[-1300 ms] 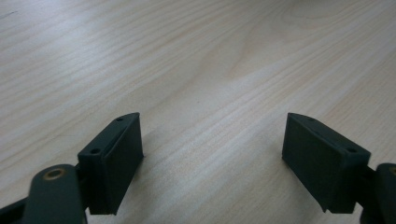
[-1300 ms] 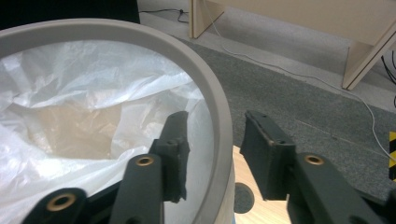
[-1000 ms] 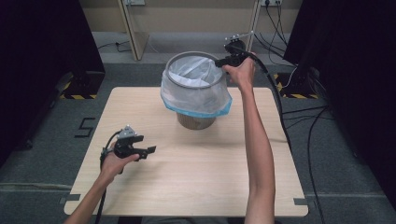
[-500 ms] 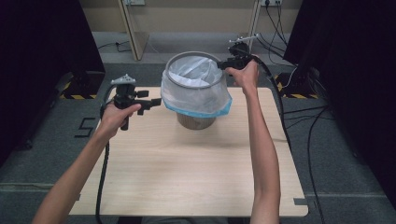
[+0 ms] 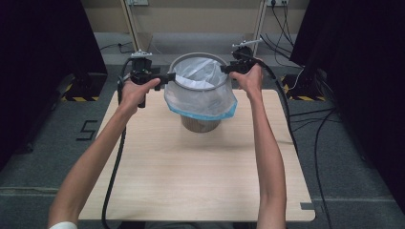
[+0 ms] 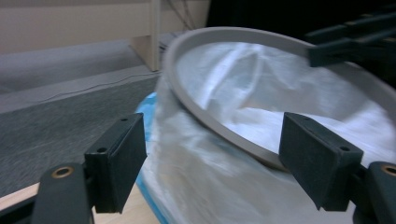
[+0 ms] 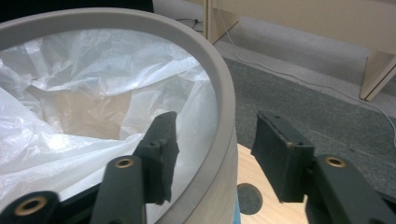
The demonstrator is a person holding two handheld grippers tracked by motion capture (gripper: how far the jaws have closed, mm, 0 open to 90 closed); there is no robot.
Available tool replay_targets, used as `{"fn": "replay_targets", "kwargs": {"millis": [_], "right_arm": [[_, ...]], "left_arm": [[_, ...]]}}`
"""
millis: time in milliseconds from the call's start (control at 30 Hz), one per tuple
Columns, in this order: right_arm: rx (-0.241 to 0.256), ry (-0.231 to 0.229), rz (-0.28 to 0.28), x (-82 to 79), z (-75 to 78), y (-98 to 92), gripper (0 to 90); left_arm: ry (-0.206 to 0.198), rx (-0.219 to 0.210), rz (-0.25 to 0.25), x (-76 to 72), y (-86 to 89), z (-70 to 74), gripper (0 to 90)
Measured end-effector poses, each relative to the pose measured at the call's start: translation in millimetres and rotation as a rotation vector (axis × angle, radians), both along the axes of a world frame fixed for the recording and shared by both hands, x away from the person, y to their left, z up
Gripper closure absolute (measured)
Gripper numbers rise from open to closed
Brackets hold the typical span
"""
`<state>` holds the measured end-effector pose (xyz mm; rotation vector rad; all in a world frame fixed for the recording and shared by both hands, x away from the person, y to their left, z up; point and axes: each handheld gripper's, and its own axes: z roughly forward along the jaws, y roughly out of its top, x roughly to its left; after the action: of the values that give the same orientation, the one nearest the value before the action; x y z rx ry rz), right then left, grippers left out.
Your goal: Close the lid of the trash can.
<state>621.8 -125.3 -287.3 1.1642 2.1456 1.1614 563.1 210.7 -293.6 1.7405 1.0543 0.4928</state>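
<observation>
Both tongs, left [image 6: 212, 163] and right [image 7: 215, 154], gape wide astride opposite edges of the bin's grey rim [image 5: 198, 57].

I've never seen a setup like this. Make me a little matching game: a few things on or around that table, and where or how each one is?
Things:
1. left gripper
2. right gripper
3. plastic liner
4. bin

States:
a. draped over the grey rim
b. open, fingers astride the rim
c. stands on the table
d. open at the rim's left side

Pairs: 1-d, 2-b, 3-a, 4-c
</observation>
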Motion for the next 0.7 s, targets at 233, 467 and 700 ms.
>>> {"fn": "replay_targets", "kwargs": {"millis": [233, 467, 700], "right_arm": [[0.021, -0.03, 0.049, -0.7, -7.1, -3.1, 62.2], [0.031, -0.041, 0.021, -4.5, -5.2, -2.9, 54.3], [0.095, -0.087, 0.01, -20.8, 7.8, -22.6, 45.0]], "left_arm": [[-0.007, 0.007, 0.022, 6.4, -2.4, -9.3, 22.1], [-0.004, 0.021, 0.01, -0.3, -0.7, -3.8, 23.4], [-0.013, -0.009, -0.031, -15.5, 5.8, 0.4, 22.2]]}}
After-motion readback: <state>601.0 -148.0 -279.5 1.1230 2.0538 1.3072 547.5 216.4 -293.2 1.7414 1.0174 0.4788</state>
